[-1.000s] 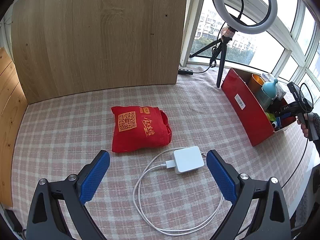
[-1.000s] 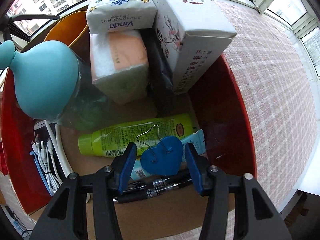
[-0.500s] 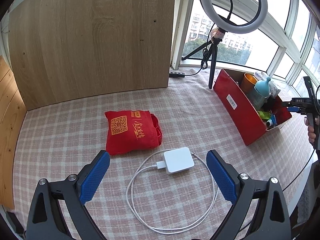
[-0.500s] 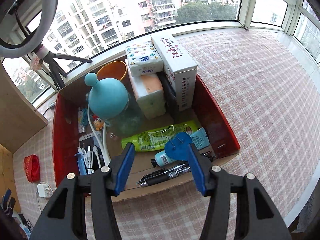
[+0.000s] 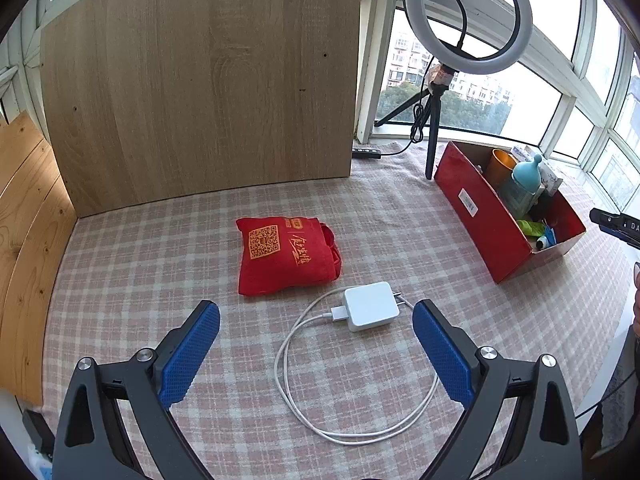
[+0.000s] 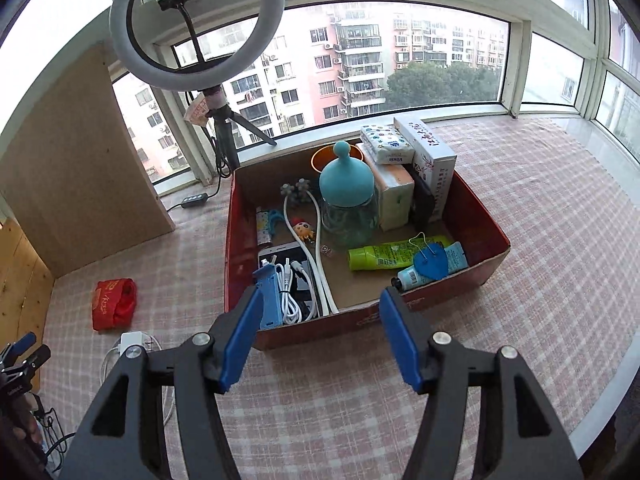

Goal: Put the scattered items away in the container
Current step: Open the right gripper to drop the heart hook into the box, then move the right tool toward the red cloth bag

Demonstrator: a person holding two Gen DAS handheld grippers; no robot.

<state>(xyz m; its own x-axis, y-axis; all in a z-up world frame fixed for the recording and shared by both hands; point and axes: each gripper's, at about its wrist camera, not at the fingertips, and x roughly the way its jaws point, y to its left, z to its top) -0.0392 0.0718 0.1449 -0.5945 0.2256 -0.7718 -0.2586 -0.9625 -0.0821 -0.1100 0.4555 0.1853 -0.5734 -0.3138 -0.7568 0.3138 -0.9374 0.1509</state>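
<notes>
A red cloth bag (image 5: 286,254) and a white charger (image 5: 371,306) with its looped cable (image 5: 352,400) lie on the checked cloth. My left gripper (image 5: 316,354) is open and empty, hovering just in front of the charger. The red box (image 6: 236,248) holds several items, among them a blue heart clip (image 6: 431,265) lying on tubes. My right gripper (image 6: 320,340) is open and empty, raised in front of the box's near wall. The box (image 5: 476,208) also shows at the right in the left wrist view.
A ring light on a tripod (image 5: 466,20) stands behind the box by the window. A wooden board (image 5: 200,80) stands upright at the back, with wooden planks (image 5: 24,208) on the left. The table edge runs along the right.
My right gripper has let go of the blue heart clip in the box, opened and pulled back up and away. My left gripper has drawn back a little from the charger.
</notes>
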